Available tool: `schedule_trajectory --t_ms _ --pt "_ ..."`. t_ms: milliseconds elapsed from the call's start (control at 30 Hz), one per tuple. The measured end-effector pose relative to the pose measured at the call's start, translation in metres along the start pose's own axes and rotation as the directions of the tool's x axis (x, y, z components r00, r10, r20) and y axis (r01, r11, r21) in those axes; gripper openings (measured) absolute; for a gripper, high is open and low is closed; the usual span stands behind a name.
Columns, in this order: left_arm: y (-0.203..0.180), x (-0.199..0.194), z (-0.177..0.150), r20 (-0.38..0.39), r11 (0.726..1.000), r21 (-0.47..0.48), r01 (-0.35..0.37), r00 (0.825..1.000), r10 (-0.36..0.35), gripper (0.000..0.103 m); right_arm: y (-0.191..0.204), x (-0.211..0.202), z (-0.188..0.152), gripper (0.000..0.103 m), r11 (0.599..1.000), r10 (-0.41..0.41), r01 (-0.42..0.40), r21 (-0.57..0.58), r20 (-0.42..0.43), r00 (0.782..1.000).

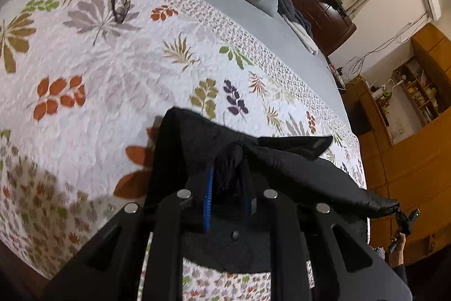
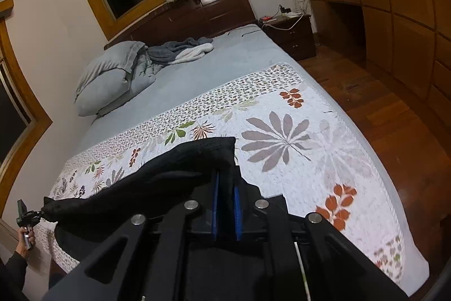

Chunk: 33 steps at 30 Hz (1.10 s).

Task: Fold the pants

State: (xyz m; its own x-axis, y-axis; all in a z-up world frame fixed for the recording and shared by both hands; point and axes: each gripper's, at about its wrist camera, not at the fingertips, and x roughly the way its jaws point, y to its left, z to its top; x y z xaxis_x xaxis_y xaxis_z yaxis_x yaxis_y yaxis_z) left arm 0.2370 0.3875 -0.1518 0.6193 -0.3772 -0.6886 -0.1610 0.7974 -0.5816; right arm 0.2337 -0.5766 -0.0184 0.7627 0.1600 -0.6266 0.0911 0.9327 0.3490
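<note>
Black pants (image 1: pixel 296 160) hang stretched between both grippers above the near end of the bed, over the leaf-print quilt (image 1: pixel 118 66); the rest drapes below, partly hidden by the tool bodies. Left gripper (image 1: pixel 227 168) is pinching a bunched edge of the fabric between its blue pads, jaws nearly pressed together. Right gripper (image 2: pixel 225 179) is likewise clamped on the other end of the same edge, cloth wadded between the pads. Fabric looks soft, limp, fairly light, matte knit, not slippery, not fragile; it sags between the grips and would likely crumple if slack. Best holds, as a judgement: the two corners of one end, as taken now, so the span stays taut for laying flat. Beyond the quilt: grey sheet (image 2: pixel 197 69), grey pillow (image 2: pixel 107 81), dark headboard (image 2: pixel 197 16), wood floor (image 2: pixel 380 117). No brand, label or writing readable anywhere.
</note>
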Motion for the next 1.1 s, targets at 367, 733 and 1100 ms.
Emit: schedule_trajectory --t_ms 367,733,1100 --pt "0.023 0.007 -0.045 -0.059 1.0 -0.004 -0.029 0.998 0.029 0.022 0.002 -0.019 -0.06 0.017 1.0 -0.002 0.002 0.03 -0.006 1.0" --pt "0.057 -0.025 -0.087 -0.077 0.936 0.012 -0.351 0.933 0.35 0.075 -0.026 -0.032 -0.119 0.07 0.979 -0.064 0.064 0.195 -0.008 0.998" --pt "0.011 -0.065 -0.118 0.116 0.994 -0.084 -0.071 0.99 0.081 0.092 -0.053 -0.033 -0.199 0.076 0.805 0.2 -0.181 0.565 0.028 0.979"
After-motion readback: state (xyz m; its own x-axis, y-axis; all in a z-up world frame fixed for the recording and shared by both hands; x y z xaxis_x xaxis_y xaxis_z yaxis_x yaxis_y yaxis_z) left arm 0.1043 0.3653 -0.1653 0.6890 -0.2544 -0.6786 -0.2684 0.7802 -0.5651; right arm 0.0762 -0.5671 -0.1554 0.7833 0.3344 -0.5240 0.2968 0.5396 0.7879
